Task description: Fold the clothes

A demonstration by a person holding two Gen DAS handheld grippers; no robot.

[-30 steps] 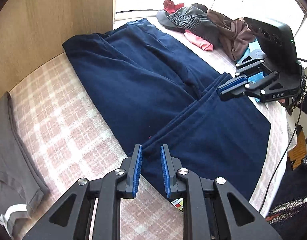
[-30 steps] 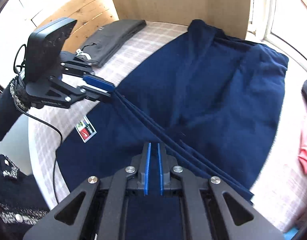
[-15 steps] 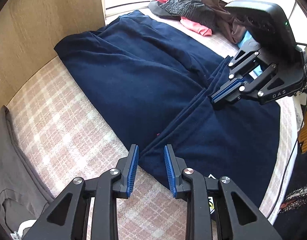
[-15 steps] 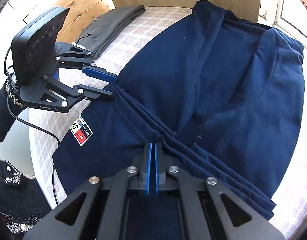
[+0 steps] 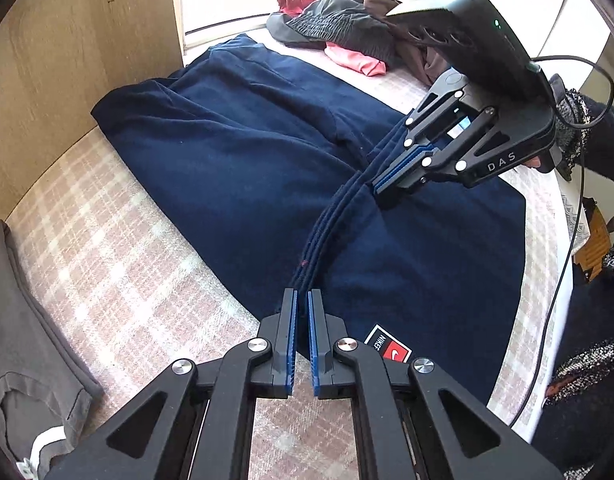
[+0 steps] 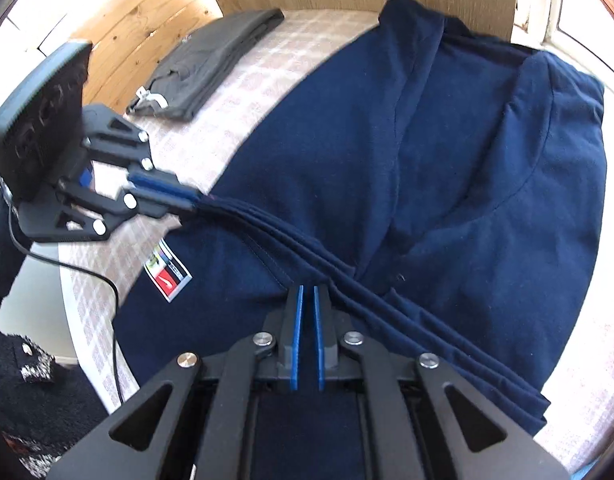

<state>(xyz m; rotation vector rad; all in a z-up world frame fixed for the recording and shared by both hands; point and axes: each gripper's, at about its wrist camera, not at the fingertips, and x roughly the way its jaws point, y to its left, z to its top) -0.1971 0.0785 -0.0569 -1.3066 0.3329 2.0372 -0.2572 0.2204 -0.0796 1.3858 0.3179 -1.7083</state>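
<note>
A navy blue garment [image 5: 235, 160] lies spread over a plaid bed cover [image 5: 119, 264]. Its bunched, layered hem [image 5: 327, 232] runs raised in a taut line between my two grippers. My left gripper [image 5: 302, 300] is shut on the near end of that hem; the right wrist view shows the left gripper [image 6: 187, 202] pinching the hem from the left. My right gripper [image 6: 306, 294] is shut on the same hem [image 6: 307, 248] further along, and the left wrist view shows the right gripper [image 5: 383, 184] clamped on the fabric. A red, white and black label [image 5: 389, 350] sticks out near the garment's edge.
A folded grey garment [image 5: 23, 360] lies at the left of the bed, by a wooden wall [image 5: 67, 60]. A pile of mixed clothes [image 5: 347, 32] sits at the far end under the window. The bed's rounded edge [image 5: 547, 280] and a cable are at the right, near a person's dark sleeve [image 5: 595, 132].
My left gripper went from open to shut on the hem. The right gripper stayed shut on it, and the hem between both grippers has risen off the garment.
</note>
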